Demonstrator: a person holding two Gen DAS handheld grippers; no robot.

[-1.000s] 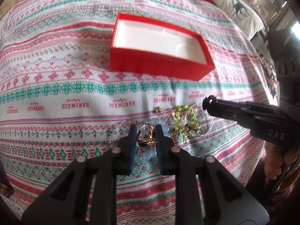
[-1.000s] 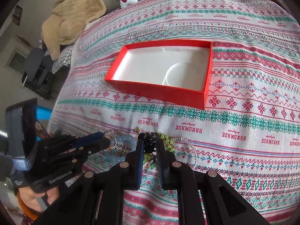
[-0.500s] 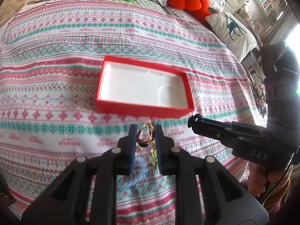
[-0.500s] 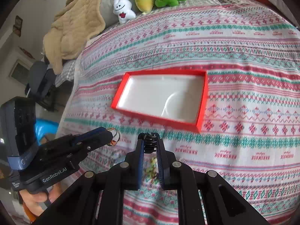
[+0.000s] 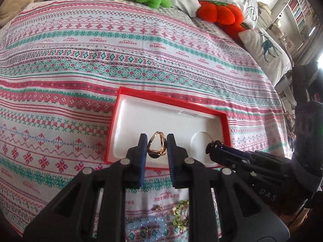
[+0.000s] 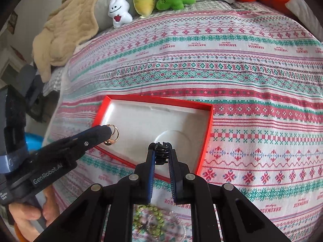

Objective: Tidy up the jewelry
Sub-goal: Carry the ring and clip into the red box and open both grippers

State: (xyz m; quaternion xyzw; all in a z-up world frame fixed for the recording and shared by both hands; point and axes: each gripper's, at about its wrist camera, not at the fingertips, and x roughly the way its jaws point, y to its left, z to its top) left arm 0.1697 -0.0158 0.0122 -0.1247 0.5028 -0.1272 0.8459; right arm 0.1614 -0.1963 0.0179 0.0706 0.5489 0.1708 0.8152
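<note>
A gold ring [image 5: 157, 145] is pinched in the left tongs [image 5: 155, 141], held above the near left part of the red box [image 5: 225, 121], over its white lining. The right tongs [image 6: 161, 153] pinch a small black clip [image 6: 161, 154] above the box's round recess. The box sits on a patterned bed [image 6: 242, 70]. Green beads [image 6: 148, 217] and pale blue beads [image 5: 147, 224] lie on the bed below the tongs.
</note>
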